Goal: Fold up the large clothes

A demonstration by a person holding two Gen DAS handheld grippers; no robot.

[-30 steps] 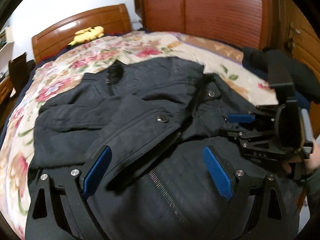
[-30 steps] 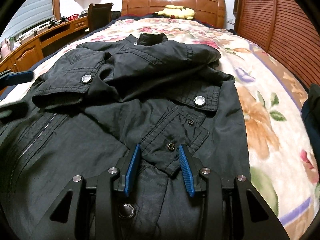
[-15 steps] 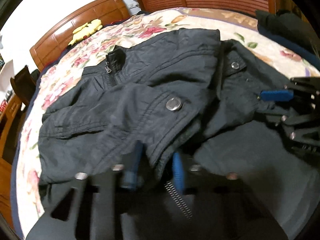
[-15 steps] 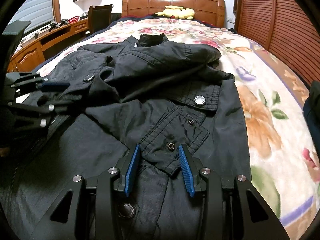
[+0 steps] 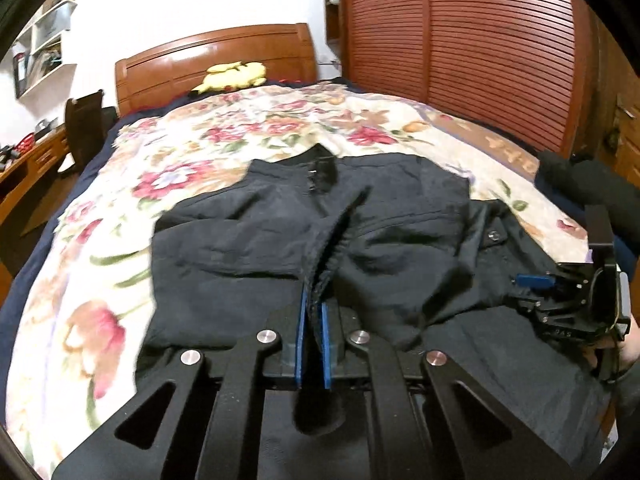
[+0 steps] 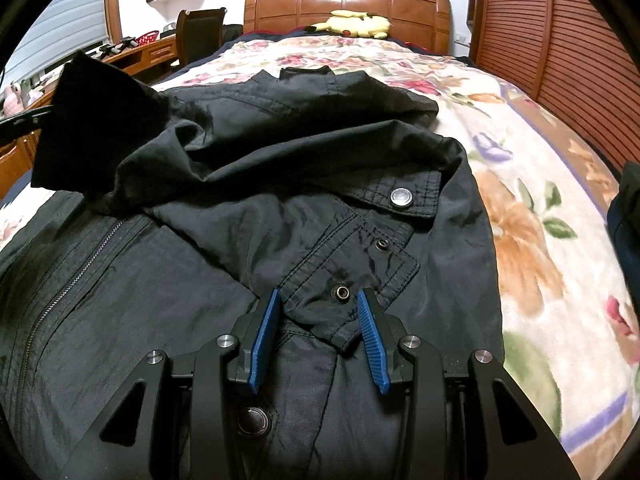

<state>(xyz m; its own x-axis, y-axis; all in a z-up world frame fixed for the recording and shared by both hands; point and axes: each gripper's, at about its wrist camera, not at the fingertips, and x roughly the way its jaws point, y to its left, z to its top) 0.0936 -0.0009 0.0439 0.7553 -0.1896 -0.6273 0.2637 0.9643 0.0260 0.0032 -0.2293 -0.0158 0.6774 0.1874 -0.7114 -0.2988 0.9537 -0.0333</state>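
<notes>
1. Left wrist view: we see our left gripper (image 5: 313, 312) with its blue fingers (image 5: 301, 336) clenched on a dark edge of the black jacket (image 5: 248, 240), the cloth pinched in a thin ridge that runs up from the tips toward the collar (image 5: 322, 168).
2. The jacket lies spread on the bed (image 5: 120, 280), over a flowered blanket (image 5: 224, 136), its collar toward the wooden headboard (image 5: 212, 60).
3. From the right wrist view, that pinched part of the jacket stands lifted above the rest of the garment at its left side, a dark flap raised off the bed.
4. Our right gripper (image 6: 318, 312) rests low on the jacket's front, on the side away from the lifted flap. Its blue fingers (image 6: 266, 332) stand partly apart, one on each side of a stitched pocket flap (image 6: 344, 292) with a small metal snap. We cannot tell whether the pads press on that flap or only flank it.
5. In the left wrist view the right gripper (image 5: 560, 292) shows at the jacket's right edge, with part of a hand (image 5: 624, 350) behind it.
6. A yellow plush toy (image 6: 356, 24) lies on the bed against the headboard, well beyond the jacket's collar.
7. A zipper (image 6: 76, 280) runs down the jacket's front, left of the right gripper.
8. A slatted wooden wardrobe (image 5: 480, 40) stands beyond the jacket's right side.
</notes>
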